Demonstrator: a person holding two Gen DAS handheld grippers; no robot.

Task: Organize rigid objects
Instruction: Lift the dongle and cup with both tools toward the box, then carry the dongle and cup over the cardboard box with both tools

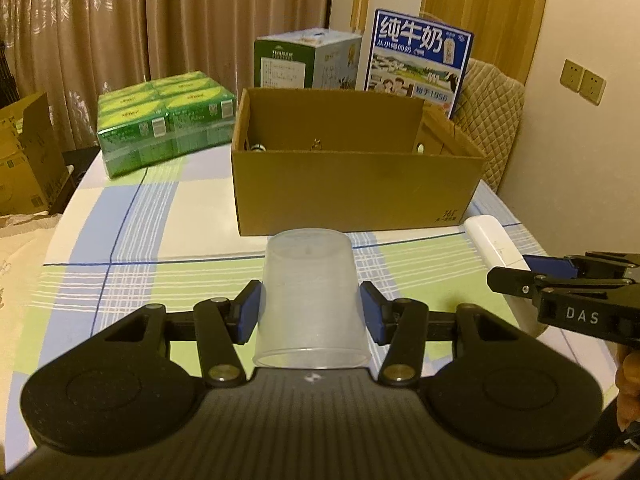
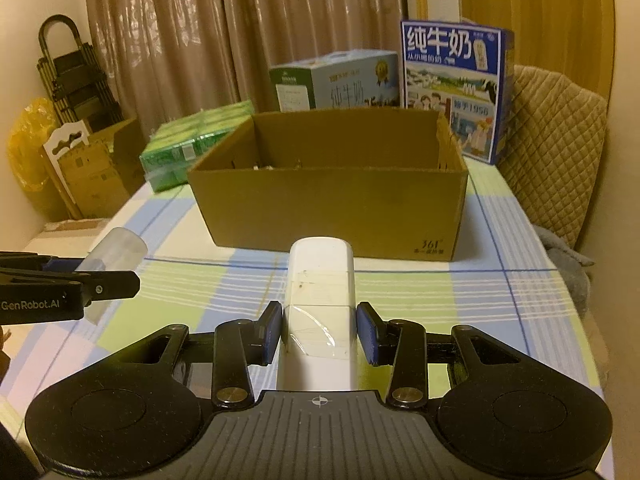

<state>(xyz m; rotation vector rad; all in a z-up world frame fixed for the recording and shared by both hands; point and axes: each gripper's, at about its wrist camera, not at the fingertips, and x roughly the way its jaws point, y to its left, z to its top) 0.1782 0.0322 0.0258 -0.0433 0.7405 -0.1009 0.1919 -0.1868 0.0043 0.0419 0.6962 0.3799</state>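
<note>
The left gripper point(image 1: 311, 313) is clamped on a frosted plastic cup point(image 1: 310, 296), its closed base pointing ahead. The right gripper point(image 2: 319, 330) grips a long white remote point(image 2: 320, 308) lengthwise, pointing forward. Ahead of both, an open cardboard box point(image 2: 332, 204) sits on the checked tablecloth point(image 1: 160, 248), with curtains point(image 2: 240, 40) beyond.

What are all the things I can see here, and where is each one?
Plastic cup: one, clear, held sideways in the left claw.
Remote-like bar: one, white, held in the right claw.
Cardboard box: one, brown, open, mid-table; small items inside, unclear.
Drink carton pack: one, green, table's far left.
Milk case: one, blue, upright behind the box.
Second milk case: one, green and pale blue, behind the box.
Tablecloth: one, blue, green and white checks.
Curtains: tan, back wall.
Left claw: black, blue pads, shut.
Right claw: the same, shut.
</note>
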